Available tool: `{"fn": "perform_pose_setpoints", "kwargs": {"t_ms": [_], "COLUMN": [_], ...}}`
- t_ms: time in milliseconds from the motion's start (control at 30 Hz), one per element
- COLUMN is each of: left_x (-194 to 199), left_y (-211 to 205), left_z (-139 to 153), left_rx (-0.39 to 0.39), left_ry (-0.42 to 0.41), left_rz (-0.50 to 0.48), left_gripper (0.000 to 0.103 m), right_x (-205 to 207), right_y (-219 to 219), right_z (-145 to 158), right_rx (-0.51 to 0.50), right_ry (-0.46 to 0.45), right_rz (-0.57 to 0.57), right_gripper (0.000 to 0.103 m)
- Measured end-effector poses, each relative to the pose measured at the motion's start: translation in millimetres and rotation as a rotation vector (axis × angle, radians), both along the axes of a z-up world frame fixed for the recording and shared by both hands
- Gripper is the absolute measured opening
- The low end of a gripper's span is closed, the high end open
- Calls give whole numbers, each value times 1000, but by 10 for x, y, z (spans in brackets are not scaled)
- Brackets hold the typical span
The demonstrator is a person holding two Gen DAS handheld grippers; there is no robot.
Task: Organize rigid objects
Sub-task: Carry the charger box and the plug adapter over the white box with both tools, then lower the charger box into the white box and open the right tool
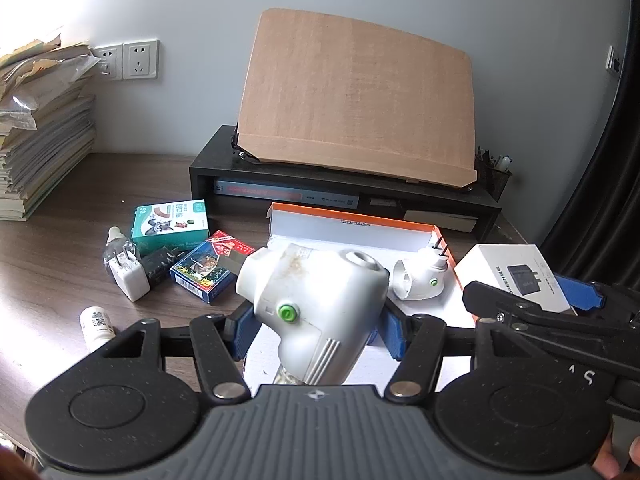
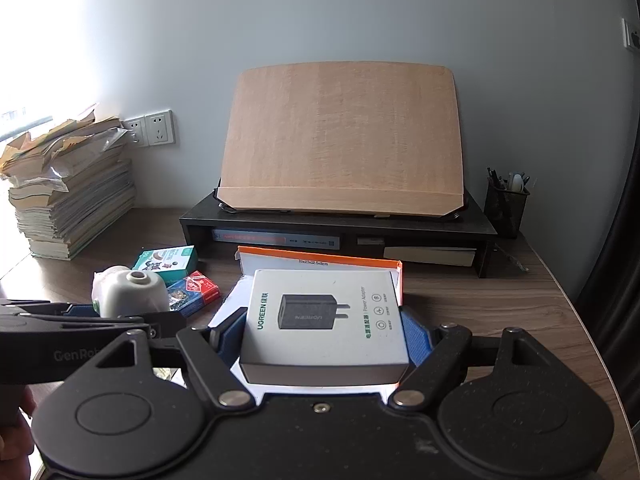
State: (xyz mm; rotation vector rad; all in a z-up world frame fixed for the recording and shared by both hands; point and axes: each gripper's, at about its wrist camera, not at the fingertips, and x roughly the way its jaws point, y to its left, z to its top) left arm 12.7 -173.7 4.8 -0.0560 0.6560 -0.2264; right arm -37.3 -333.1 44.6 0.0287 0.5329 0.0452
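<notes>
Two hand-held grippers, each loaded. Left hand-held gripper (image 1: 316,330): blue pads clamped on either side of a white plug-in vaporizer (image 1: 316,312), green button facing the camera, unit tilted and held above the front of the open white tray box (image 1: 352,229). Right hand-held gripper (image 2: 324,334): pads clamped on the two sides of a white UGREEN adapter box (image 2: 326,322), label up, held level over the same tray, whose orange rim shows behind it.

In the tray, at its right side: a second white vaporizer (image 1: 420,280), prongs up. On the counter (image 1: 80,248) left of the tray: blue card pack (image 1: 204,276), red card pack (image 1: 232,246) touching it, teal bandage box (image 1: 172,226), black adapter (image 1: 158,268), white charger (image 1: 130,280), clear dropper bottle (image 1: 116,246), small white bottle (image 1: 96,322) nearest. Behind: black riser shelf (image 1: 224,160) carrying a tilted wooden board (image 1: 356,100).
</notes>
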Motion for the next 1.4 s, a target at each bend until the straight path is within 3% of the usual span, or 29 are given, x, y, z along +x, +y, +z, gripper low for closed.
{"fn": "perform_pose_setpoints", "kwargs": {"t_ms": [1400], "left_x": [199], "left_y": [-69], "left_z": [-215], "left_rx": [-11], "left_ry": [70], "left_rz": [-8], "left_gripper": [62], "right_x": [267], "right_y": [-38], "right_z": [-177], "right_rx": [-24], "right_ry": [55], "right_rz": [-18], "right_gripper": [93]}}
